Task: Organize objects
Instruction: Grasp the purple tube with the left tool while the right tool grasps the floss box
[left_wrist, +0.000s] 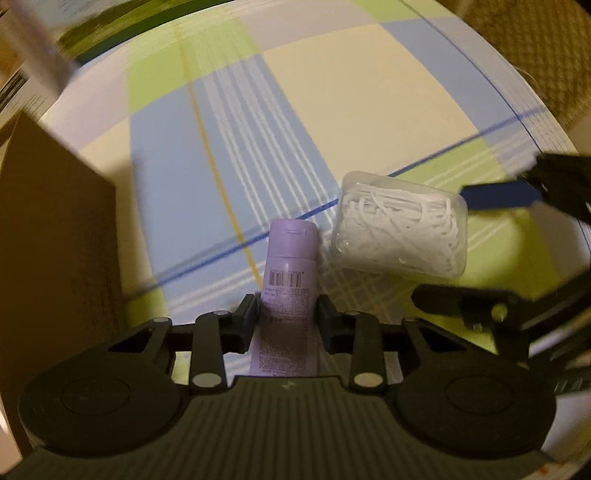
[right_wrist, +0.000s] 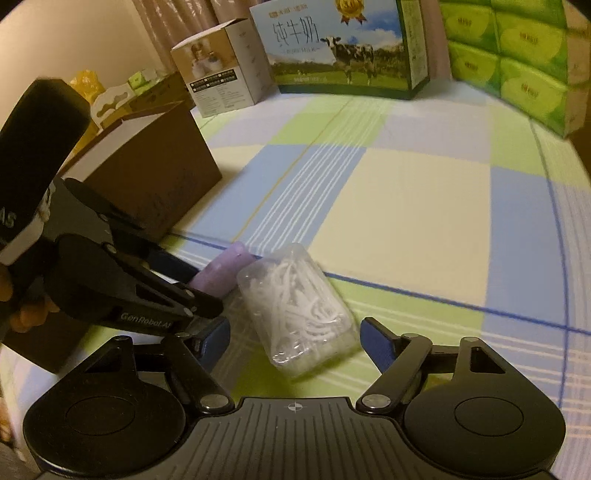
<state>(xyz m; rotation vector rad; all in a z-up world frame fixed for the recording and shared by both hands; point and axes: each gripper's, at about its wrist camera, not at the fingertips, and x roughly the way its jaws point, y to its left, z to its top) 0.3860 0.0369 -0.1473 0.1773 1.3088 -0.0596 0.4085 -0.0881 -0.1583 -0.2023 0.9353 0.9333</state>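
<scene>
With the left tongs (left_wrist: 286, 314) clenched on the purple tube (left_wrist: 290, 266) and the right tongs (right_wrist: 295, 338) released astride the clear floss-pick box (right_wrist: 295, 306) just beside it, mid-bed (right_wrist: 406, 206), lifting either may knock its neighbour, since they nearly touch.

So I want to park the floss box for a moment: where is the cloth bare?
Bare: the checked cloth between the brown box, the milk carton and the green tissue packs. Crowded: the near left, where the purple tube, the floss box and both tongs, left and right, meet.
</scene>
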